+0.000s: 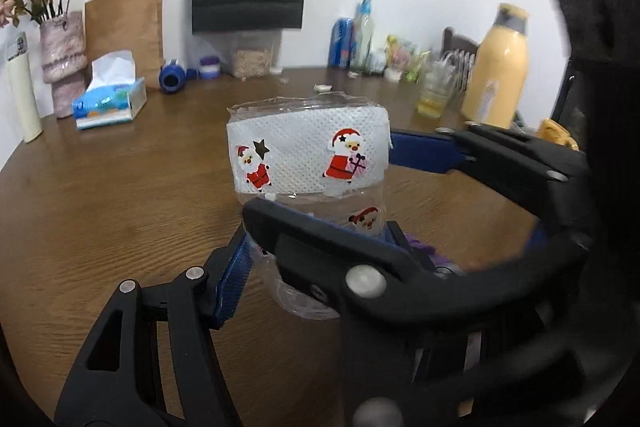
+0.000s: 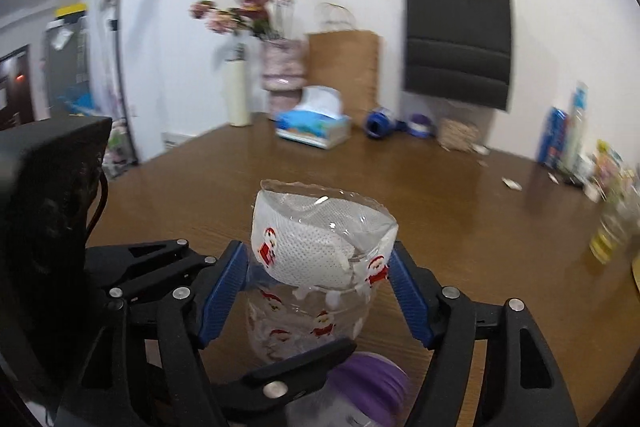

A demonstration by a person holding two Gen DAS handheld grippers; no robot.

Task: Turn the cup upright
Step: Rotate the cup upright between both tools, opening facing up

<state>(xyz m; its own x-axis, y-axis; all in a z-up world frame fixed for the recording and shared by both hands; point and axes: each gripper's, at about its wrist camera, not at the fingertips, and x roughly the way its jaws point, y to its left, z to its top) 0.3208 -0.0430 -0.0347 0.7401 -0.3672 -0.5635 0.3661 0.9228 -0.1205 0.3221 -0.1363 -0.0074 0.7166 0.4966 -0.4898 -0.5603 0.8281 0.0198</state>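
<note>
The cup (image 1: 308, 163) is clear plastic with a white mesh band and Santa stickers. It stands roughly upright, open mouth up, above the brown table (image 1: 120, 203). Both grippers meet at it. My left gripper (image 1: 316, 255) has blue pads against the cup's lower part, partly hidden by the other gripper's black finger crossing in front. In the right wrist view the cup (image 2: 320, 251) sits between the blue pads of my right gripper (image 2: 320, 279), which press its sides. A purple object (image 2: 368, 383) lies below the cup.
At the table's back stand a vase of dried flowers (image 1: 60, 67), a tissue box (image 1: 110, 103), a brown paper bag (image 1: 124, 27), a blue mug on its side (image 1: 172, 77), bottles (image 1: 352, 39), a glass with yellow liquid (image 1: 434, 95) and a yellow thermos (image 1: 500, 67).
</note>
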